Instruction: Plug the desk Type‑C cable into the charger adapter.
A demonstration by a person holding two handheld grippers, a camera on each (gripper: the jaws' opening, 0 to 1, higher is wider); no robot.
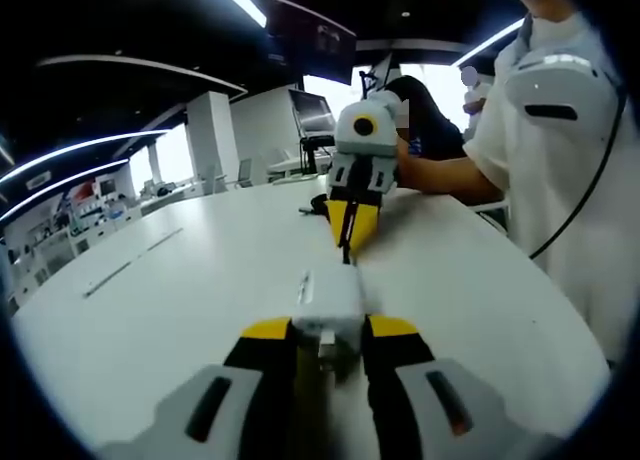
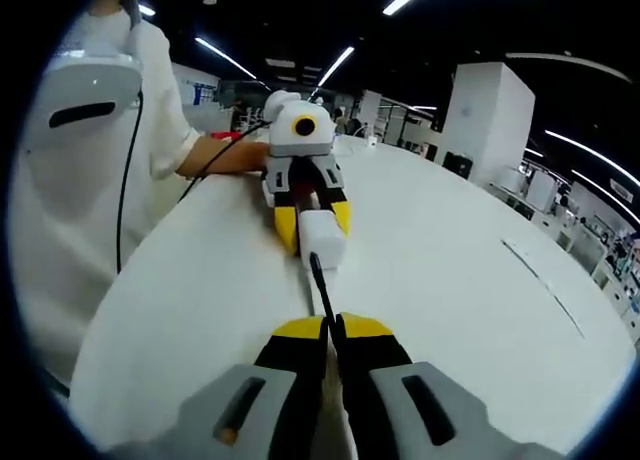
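Observation:
In the left gripper view my left gripper [image 1: 328,332] is shut on the white charger adapter [image 1: 330,298], which rests just above the white table [image 1: 180,310]. Facing it, my right gripper [image 1: 350,242] pinches the black Type-C cable, whose plug end [image 1: 347,255] meets the adapter's far face. In the right gripper view my right gripper [image 2: 329,330] is shut on the thin black cable [image 2: 321,290]. The cable's tip touches the adapter [image 2: 322,239], held by the left gripper [image 2: 312,230] beyond it.
A person in a white top [image 1: 570,170] stands at the table's right edge, a black cord hanging down their front. Another person sits behind the right gripper. Monitors and desks stand far back. Thin marks [image 1: 130,265] lie on the tabletop at left.

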